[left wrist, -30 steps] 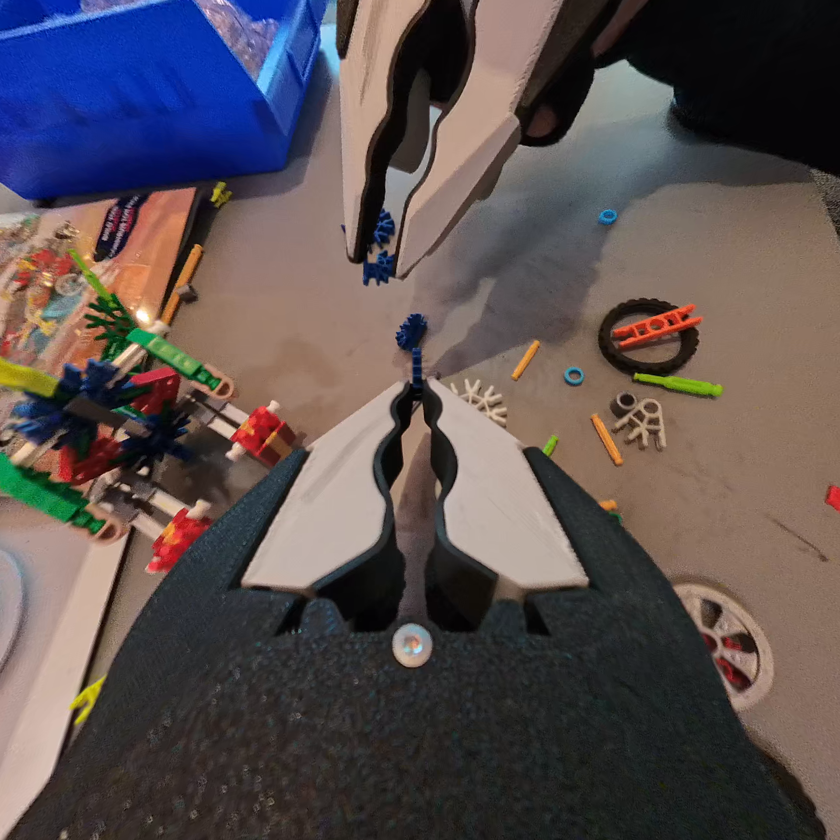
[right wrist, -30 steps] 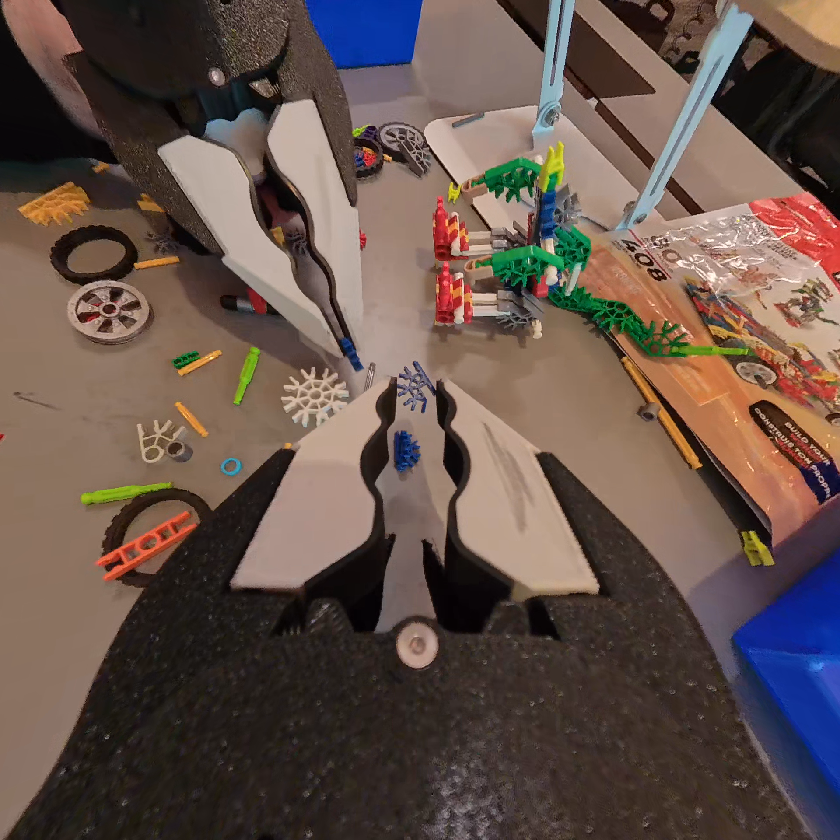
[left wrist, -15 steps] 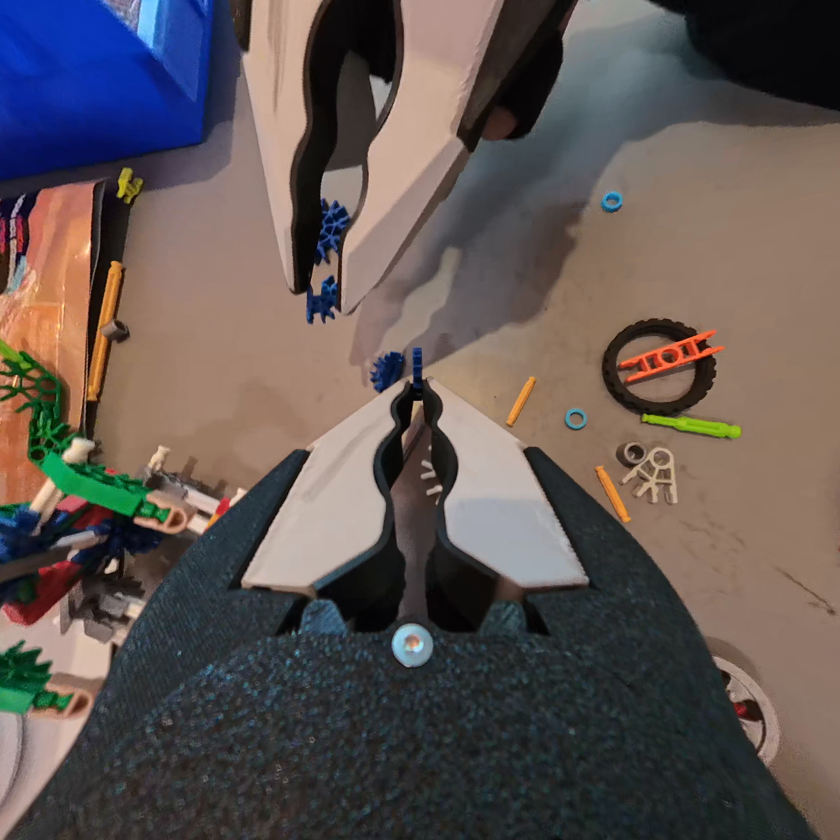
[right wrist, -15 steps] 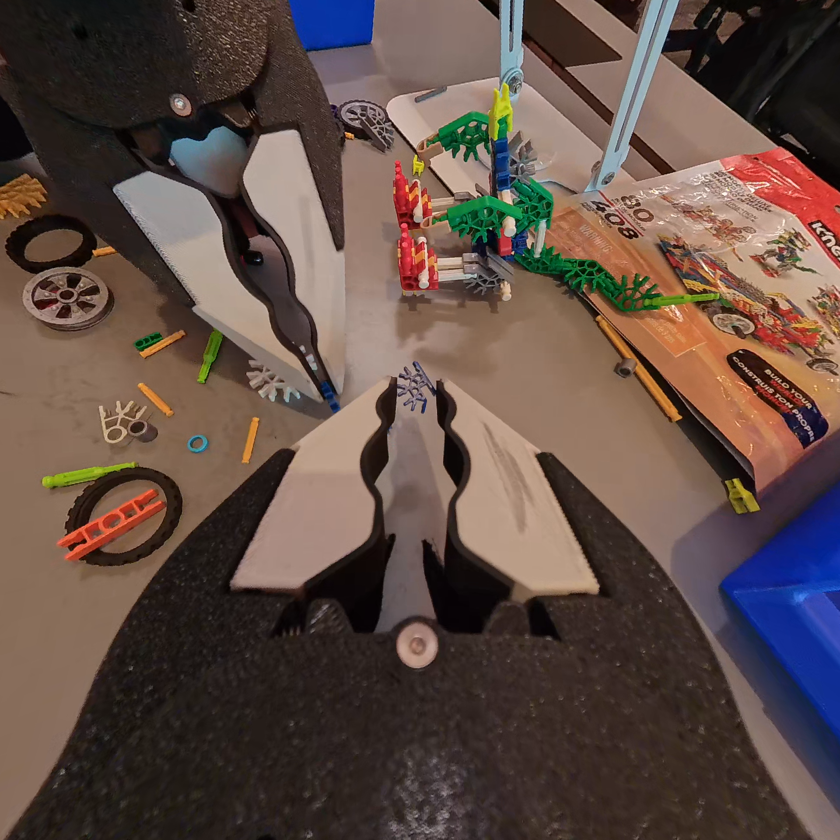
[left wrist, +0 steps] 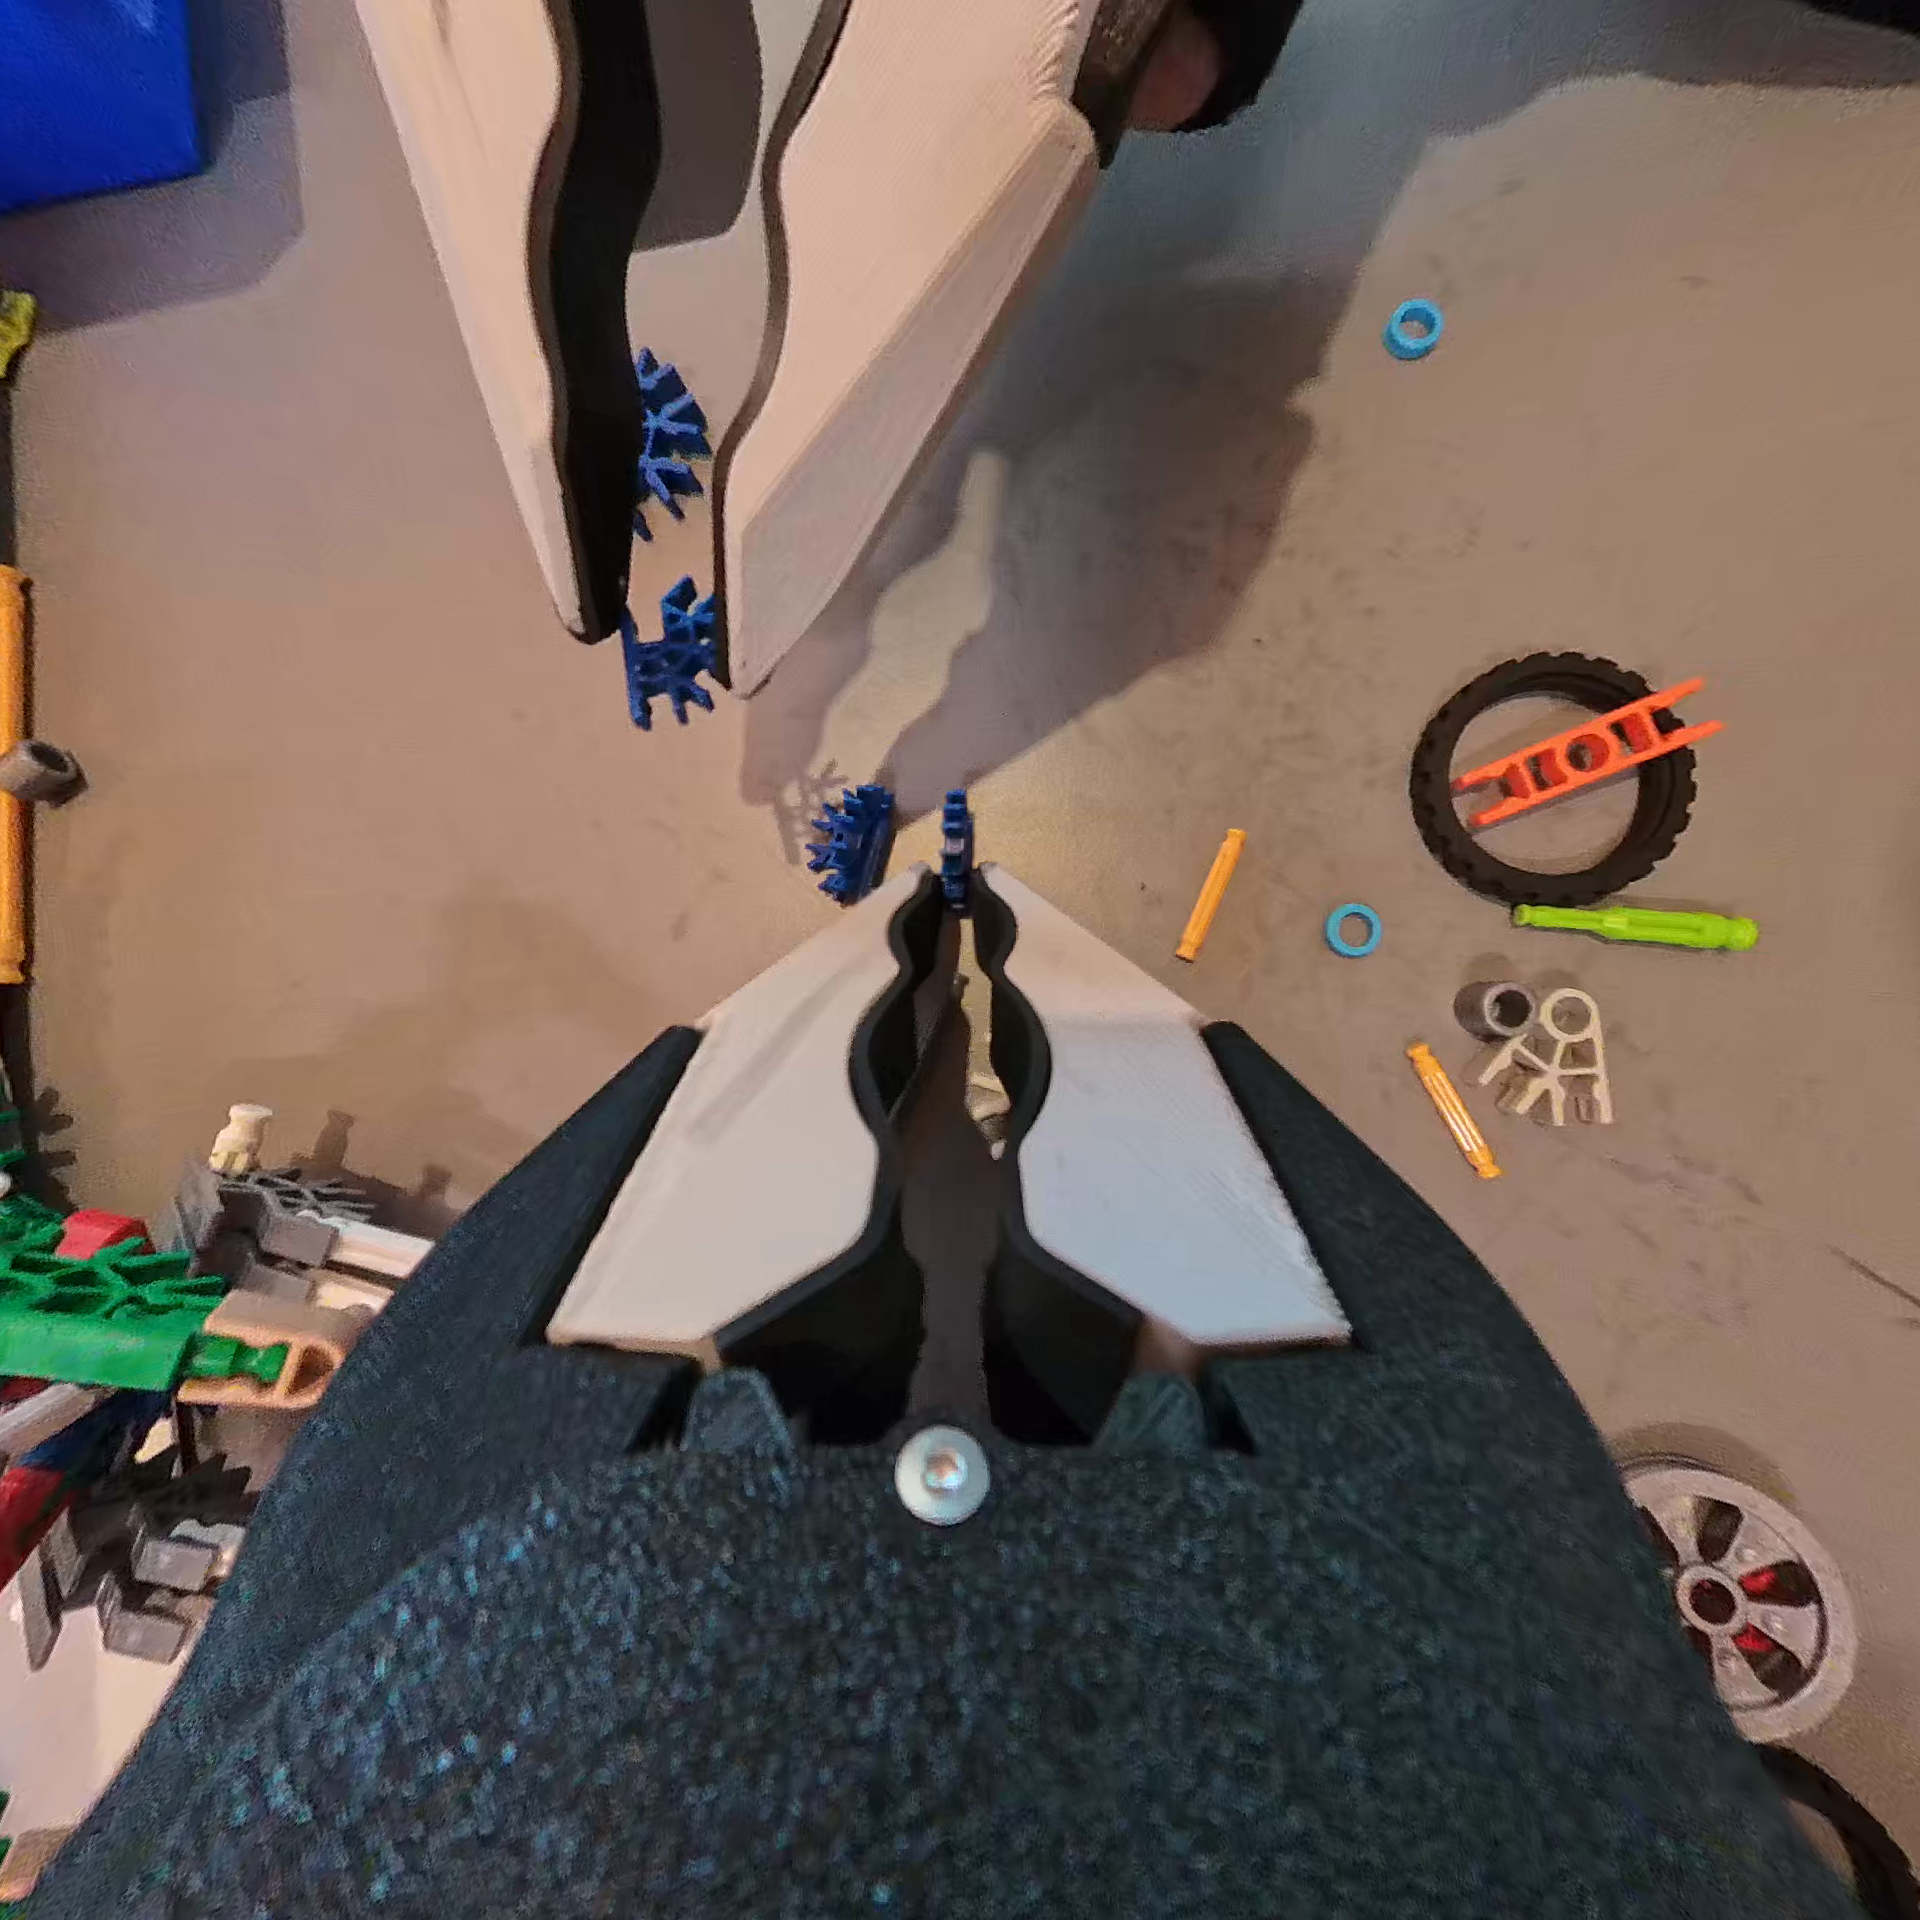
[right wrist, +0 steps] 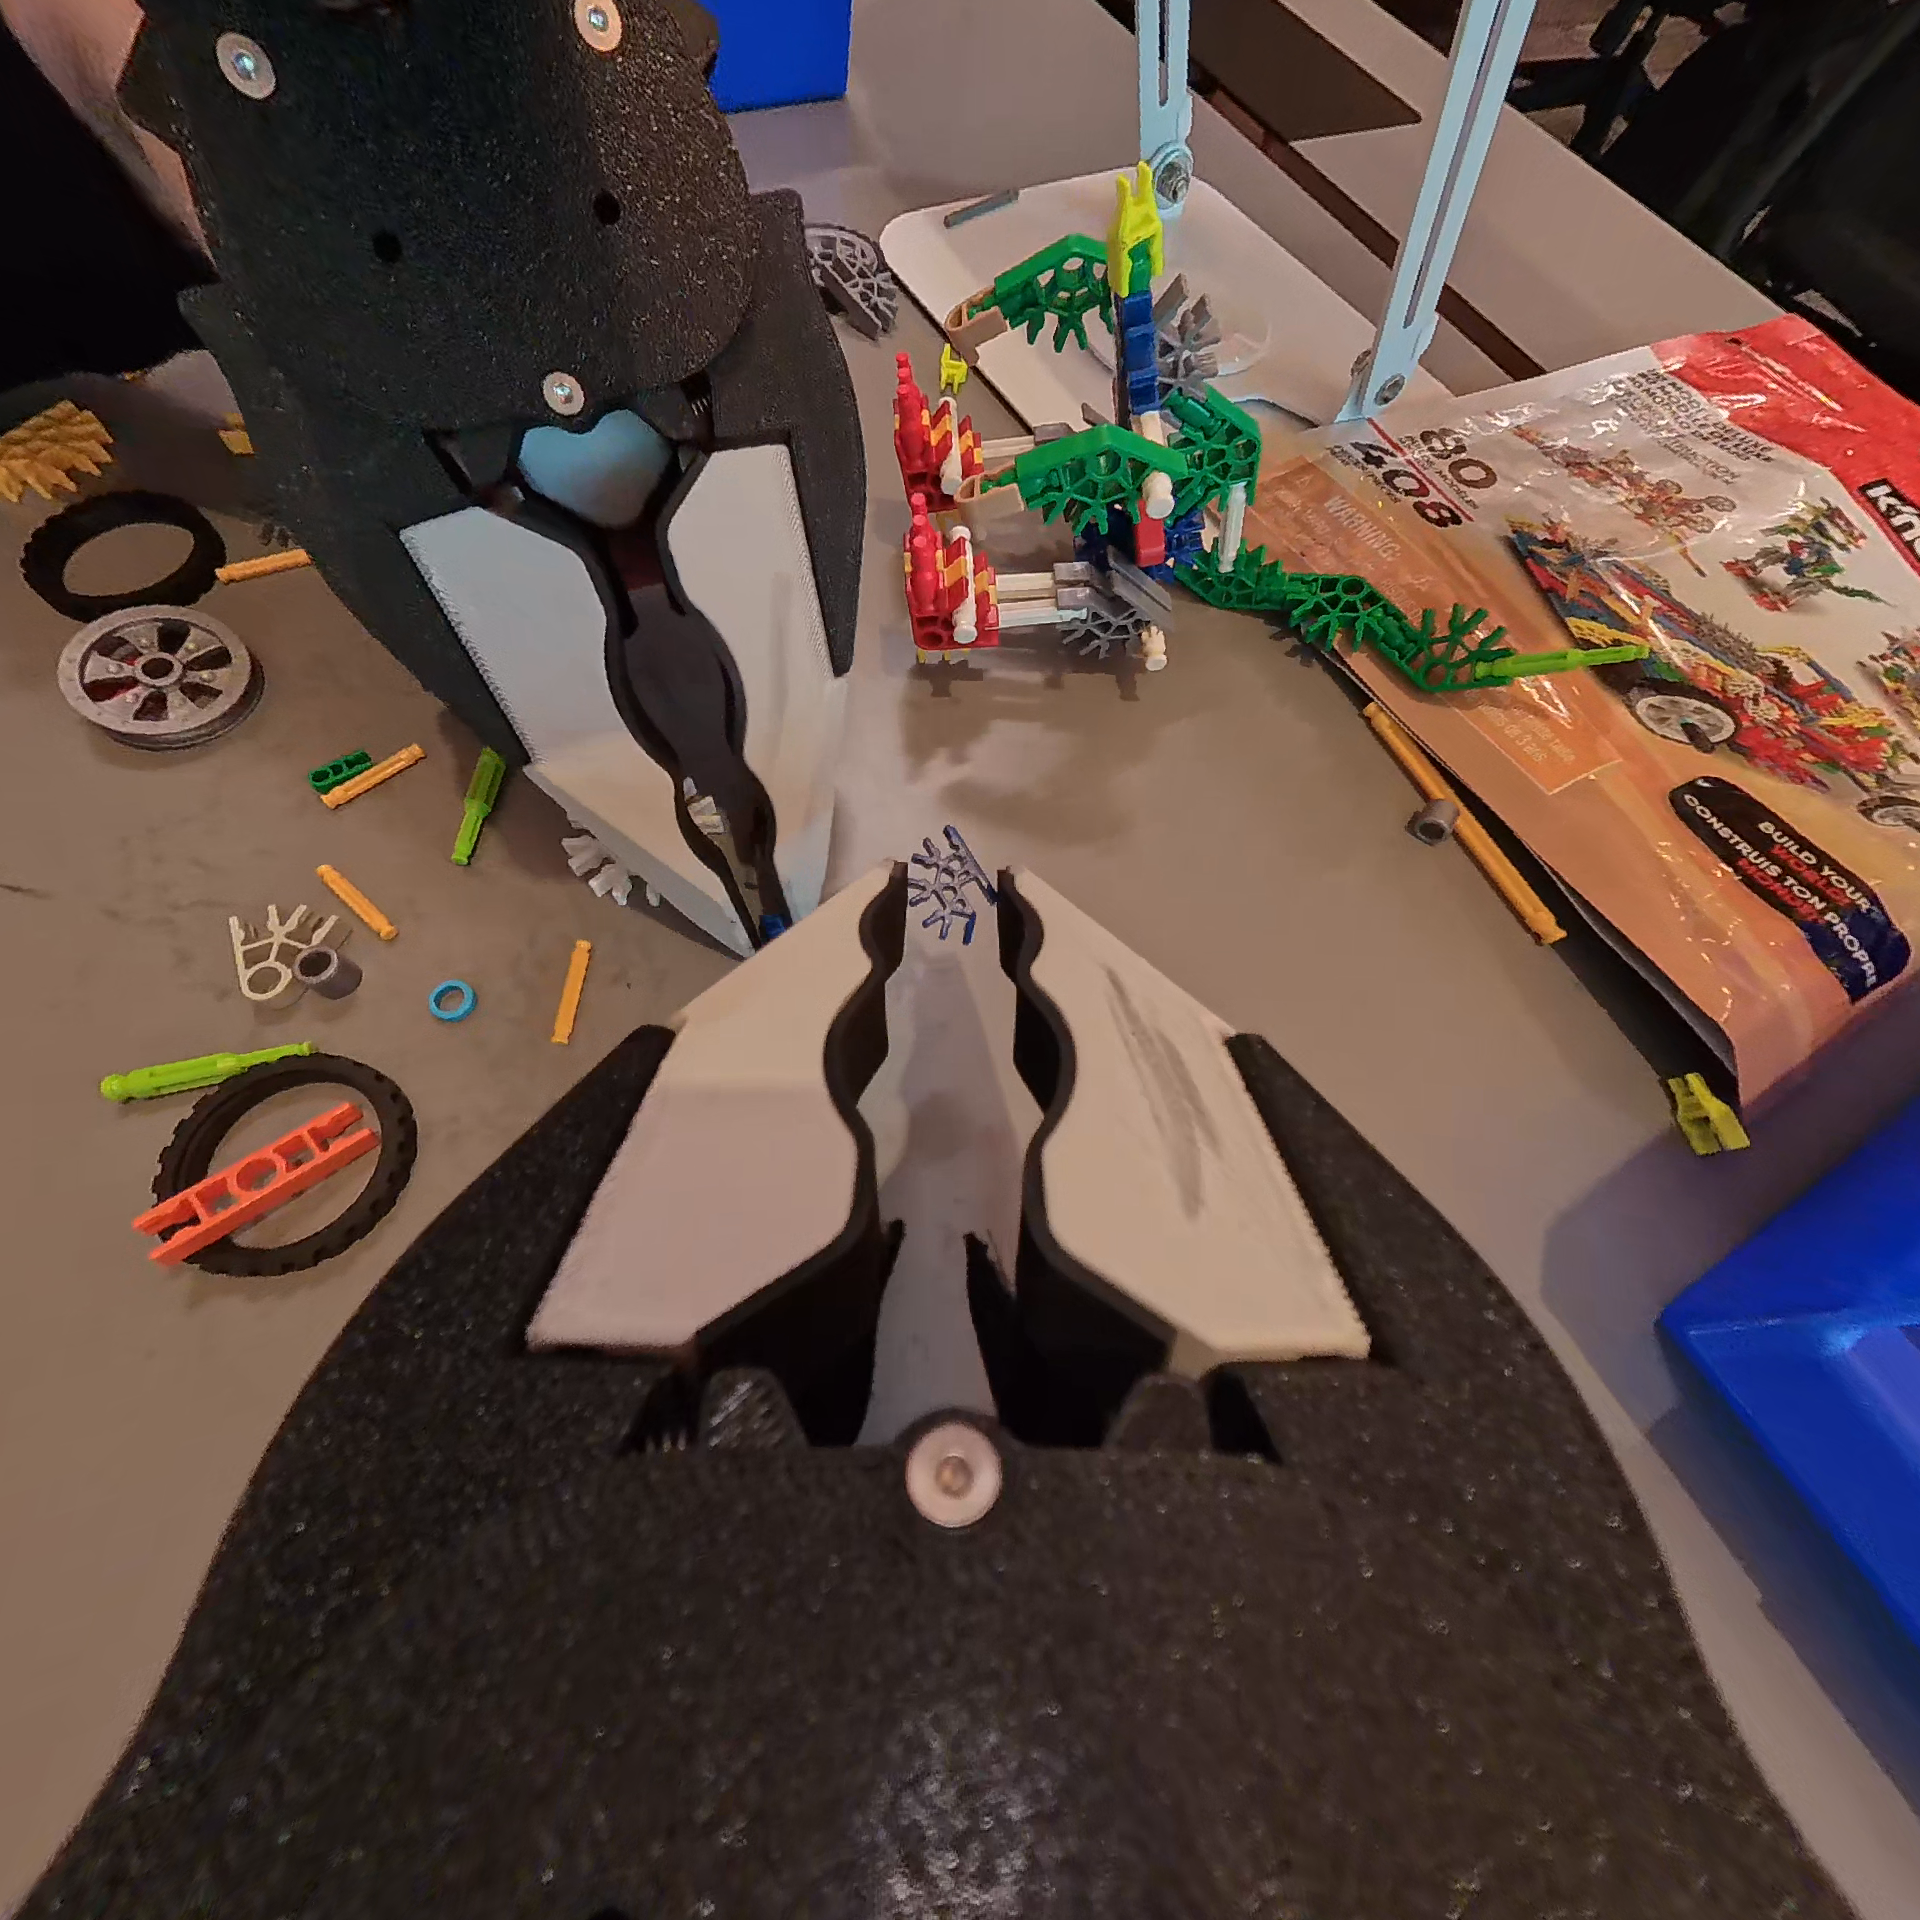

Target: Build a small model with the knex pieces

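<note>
My left gripper (left wrist: 954,883) is shut on a small blue piece (left wrist: 956,831) that sticks up from its tips. A loose blue connector (left wrist: 854,857) stands just left of those tips. My right gripper (right wrist: 948,881) is shut on a flat blue snowflake connector (right wrist: 943,902) at its tips. In the left wrist view it comes in from the top (left wrist: 670,665), tips pointing at my left gripper and a short way off. A second blue piece (left wrist: 670,436) shows in the gap between its fingers; I cannot tell if it is held. The left gripper (right wrist: 769,925) shows at upper left in the right wrist view.
A green, red and blue rod-and-connector model (right wrist: 1081,488) stands beyond the grippers. A printed plastic bag (right wrist: 1662,582) lies at right, with a blue bin (right wrist: 1808,1403) near it. A black tyre with an orange piece (left wrist: 1553,779), a wheel hub (left wrist: 1745,1600), rods and rings lie scattered on the grey table. Some 7 centimeters of space lies between my two pairs of fingers. The wheel hub (left wrist: 1745,1600) lies around 15 centimeters away from my left fingertips. The right camera catches it too, in the right wrist view (right wrist: 133,674).
The two grippers have drawn closer, tip towards tip. The right gripper looms larger in the left wrist view, and the model has slid to that view's lower left. Both grips are unchanged.
</note>
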Tool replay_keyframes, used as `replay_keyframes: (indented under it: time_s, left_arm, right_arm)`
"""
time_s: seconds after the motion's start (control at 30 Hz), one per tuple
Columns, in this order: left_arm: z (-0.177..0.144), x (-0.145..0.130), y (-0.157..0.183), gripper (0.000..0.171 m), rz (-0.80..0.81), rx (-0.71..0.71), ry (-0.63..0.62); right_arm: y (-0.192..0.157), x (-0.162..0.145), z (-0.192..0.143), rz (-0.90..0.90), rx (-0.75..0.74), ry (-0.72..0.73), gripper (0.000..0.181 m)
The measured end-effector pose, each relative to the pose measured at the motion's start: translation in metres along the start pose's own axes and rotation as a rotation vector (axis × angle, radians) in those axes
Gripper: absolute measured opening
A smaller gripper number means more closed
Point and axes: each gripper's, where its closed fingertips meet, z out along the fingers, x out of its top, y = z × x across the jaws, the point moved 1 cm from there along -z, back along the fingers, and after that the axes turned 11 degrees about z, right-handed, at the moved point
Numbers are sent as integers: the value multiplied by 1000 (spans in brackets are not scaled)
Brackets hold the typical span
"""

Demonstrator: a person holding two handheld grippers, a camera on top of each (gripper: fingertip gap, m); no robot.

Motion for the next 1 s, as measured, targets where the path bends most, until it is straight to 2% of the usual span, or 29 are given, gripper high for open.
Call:
replay_keyframes:
  time_s: [0.33,0.63,0.77,1.0]
  left_arm:
    - [-23,9,-11,8,13,91,76]
    - [-44,42,-42,9,52,377,265]
    - [-48,48,-47,12,51,426,320]
    - [-55,57,-52,12,160,568,323]
  right_arm:
    - [-5,6,-5,18,52,55,16]
    - [-5,24,-8,163,129,172,16]
    - [-2,29,-10,197,140,207,16]
    - [-1,37,-16,281,203,270,15]
